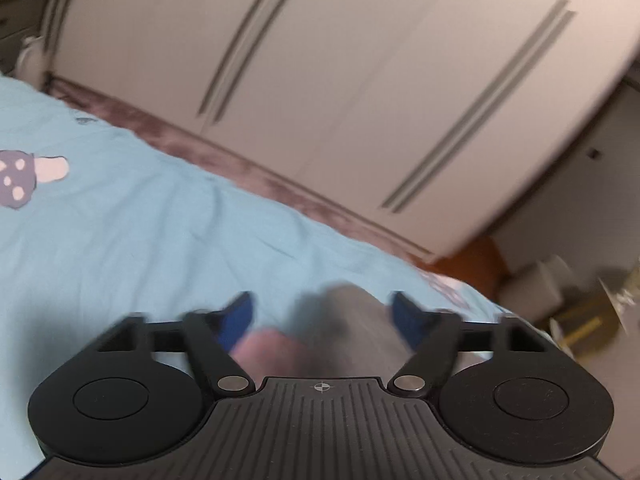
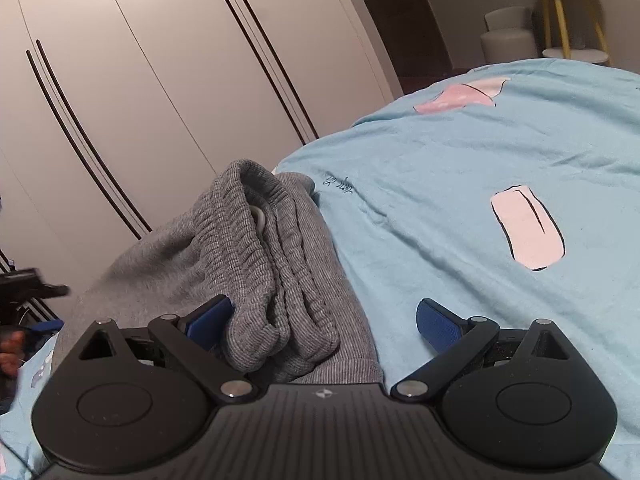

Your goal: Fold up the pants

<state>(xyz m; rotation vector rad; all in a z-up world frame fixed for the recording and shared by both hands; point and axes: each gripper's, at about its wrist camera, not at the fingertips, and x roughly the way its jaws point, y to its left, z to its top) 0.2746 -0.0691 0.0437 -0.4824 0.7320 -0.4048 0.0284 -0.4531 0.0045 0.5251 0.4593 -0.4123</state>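
Item: pants (image 2: 256, 276), grey, bunched waistband-up on the bed (image 2: 460, 184), near its wardrobe-side edge.

Step, as I judge it: take the waistband. I should pinch all layers together, low on the elastic, then lift evenly.

My right gripper (image 2: 326, 320): wide, waistband between the pads, left pad touching it.

My left gripper (image 1: 324, 316): wide, over blurred grey cloth; grips nothing.

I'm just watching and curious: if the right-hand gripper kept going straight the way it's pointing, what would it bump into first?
Most likely the grey pants: their bunched waistband lies between the right gripper's open jaws, on the blue bedsheet. Depth is hard to judge.
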